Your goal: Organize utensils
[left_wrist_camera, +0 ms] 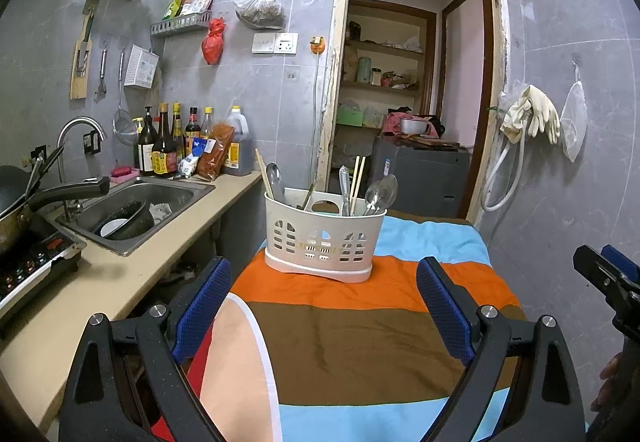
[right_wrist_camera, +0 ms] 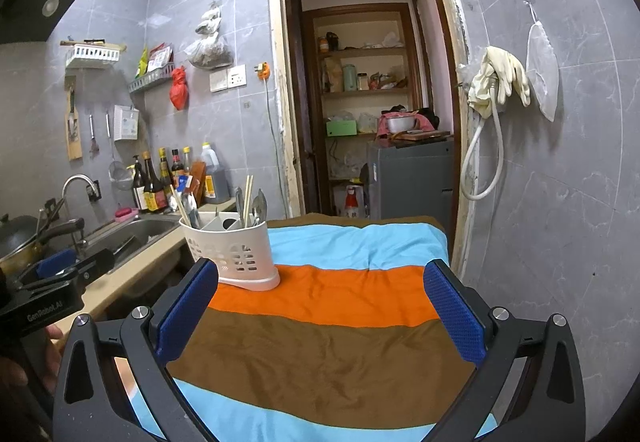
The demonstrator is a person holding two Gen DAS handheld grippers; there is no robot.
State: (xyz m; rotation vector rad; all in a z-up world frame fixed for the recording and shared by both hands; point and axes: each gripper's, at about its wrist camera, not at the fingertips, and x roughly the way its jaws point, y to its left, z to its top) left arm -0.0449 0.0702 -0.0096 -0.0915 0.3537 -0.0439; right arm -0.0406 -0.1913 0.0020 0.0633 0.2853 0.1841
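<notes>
1. While both my grippers hang over the striped cloth [left_wrist_camera: 360,330], neither one has anything: my left gripper [left_wrist_camera: 324,306] has its jaws spread wide, blue dimpled pads [left_wrist_camera: 206,306] bare.
2. My right gripper [right_wrist_camera: 320,310] is the same, jaws released and apart, textured blue pads facing each other across soft, slightly rumpled fabric.
3. Cloth runs in broad bands: light blue, orange, brown, blue again.
4. White plastic caddy [left_wrist_camera: 322,242] sits upright on the orange band, near the surface's left edge; curved walls, cut-out slots, divided compartments inside.
5. Shiny metal spoons [left_wrist_camera: 382,192] lean in its right compartment beside pale wooden chopsticks [left_wrist_camera: 357,178].
6. Another spoon and chopstick stand at its left end.
7. Steel sink [left_wrist_camera: 136,210] lies left, on the beige counter.
</notes>
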